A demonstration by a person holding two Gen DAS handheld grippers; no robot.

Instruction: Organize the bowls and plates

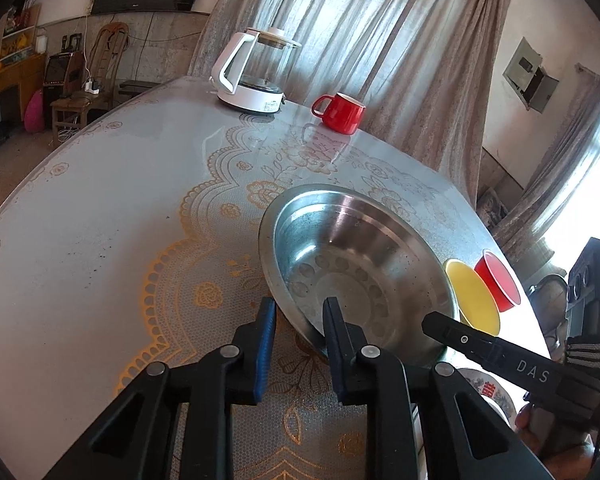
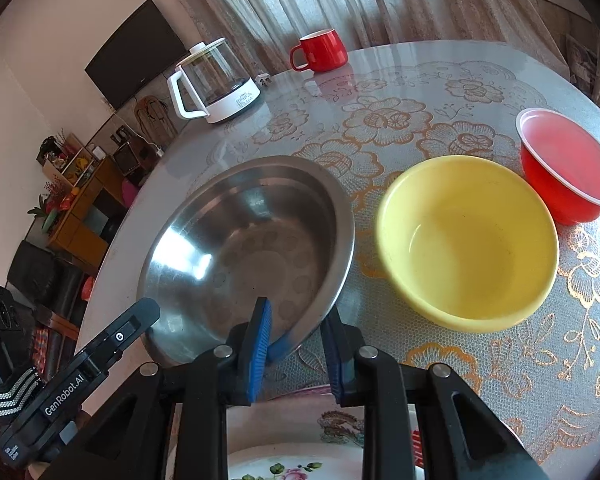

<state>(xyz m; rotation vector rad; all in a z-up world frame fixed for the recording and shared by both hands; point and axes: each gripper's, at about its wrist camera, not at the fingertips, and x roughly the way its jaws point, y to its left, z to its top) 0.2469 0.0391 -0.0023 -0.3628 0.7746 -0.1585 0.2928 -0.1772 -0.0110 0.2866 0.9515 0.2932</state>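
A steel basin [image 1: 356,256] lies on the table; it also shows in the right wrist view [image 2: 244,248]. My left gripper [image 1: 300,316] is open, its fingers straddling the basin's near rim. My right gripper [image 2: 298,324] is open, its fingers also on either side of the basin's near rim. A yellow bowl [image 2: 468,240] stands right of the basin, a red bowl [image 2: 568,168] beyond it. Both bowls show in the left wrist view, yellow bowl [image 1: 474,296] and red bowl [image 1: 498,280]. A floral plate [image 2: 296,440] lies under my right gripper.
A glass kettle [image 1: 252,72] and a red mug [image 1: 340,112] stand at the table's far edge. They also show in the right wrist view, kettle [image 2: 216,80] and mug [image 2: 322,51]. A patterned plate [image 1: 486,392] sits near the table's right edge. Curtains hang behind.
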